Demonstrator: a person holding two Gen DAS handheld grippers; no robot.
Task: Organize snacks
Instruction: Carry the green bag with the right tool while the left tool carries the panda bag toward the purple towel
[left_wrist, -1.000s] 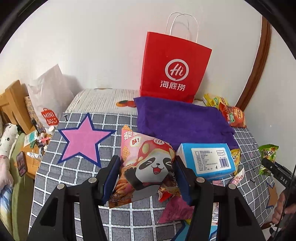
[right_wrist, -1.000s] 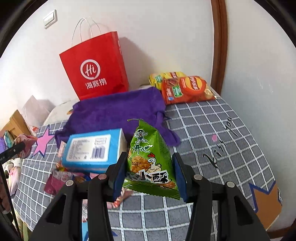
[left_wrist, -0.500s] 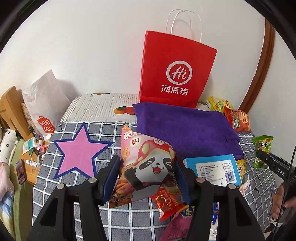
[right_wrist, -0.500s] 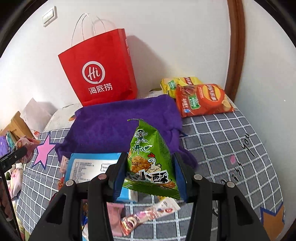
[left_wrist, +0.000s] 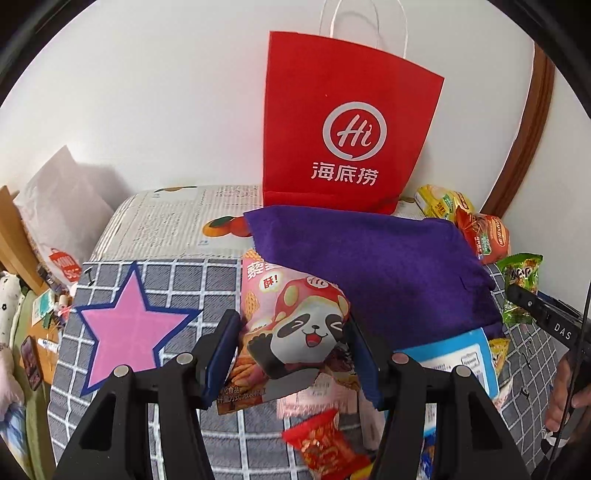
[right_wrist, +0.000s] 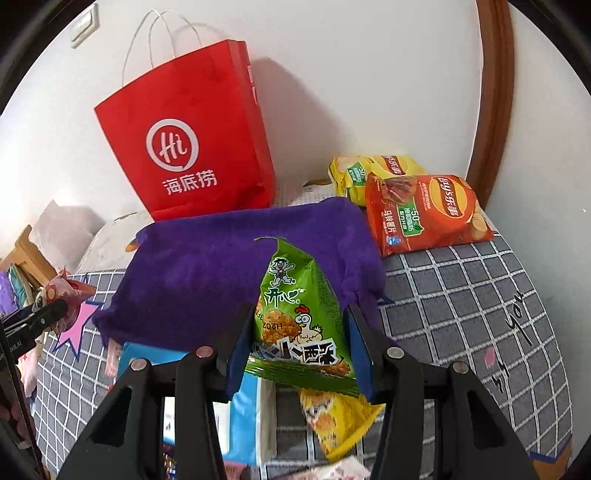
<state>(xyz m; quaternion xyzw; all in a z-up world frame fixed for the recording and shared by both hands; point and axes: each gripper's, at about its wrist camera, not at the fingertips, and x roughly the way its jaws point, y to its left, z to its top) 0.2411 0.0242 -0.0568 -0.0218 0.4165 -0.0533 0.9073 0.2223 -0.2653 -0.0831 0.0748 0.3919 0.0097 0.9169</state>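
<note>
With the panda packet (left_wrist: 295, 328) and green packet (right_wrist: 299, 317) clamped in left (left_wrist: 291, 354) and right (right_wrist: 299, 354) grippers, both have been carried closer to the purple cloth (right_wrist: 221, 266), probably for placing.

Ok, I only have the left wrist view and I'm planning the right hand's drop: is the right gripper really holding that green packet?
Observer: Yes. The right gripper has its fingers shut on both sides of the green packet, which stands upright.
Operator: What's underneath it?
Observer: A yellow packet lies just below, beside the blue box.
Operator: And the chips at the back?
Observer: The orange chips bag lies flat, overlapping the yellow chips bag behind it.
</note>
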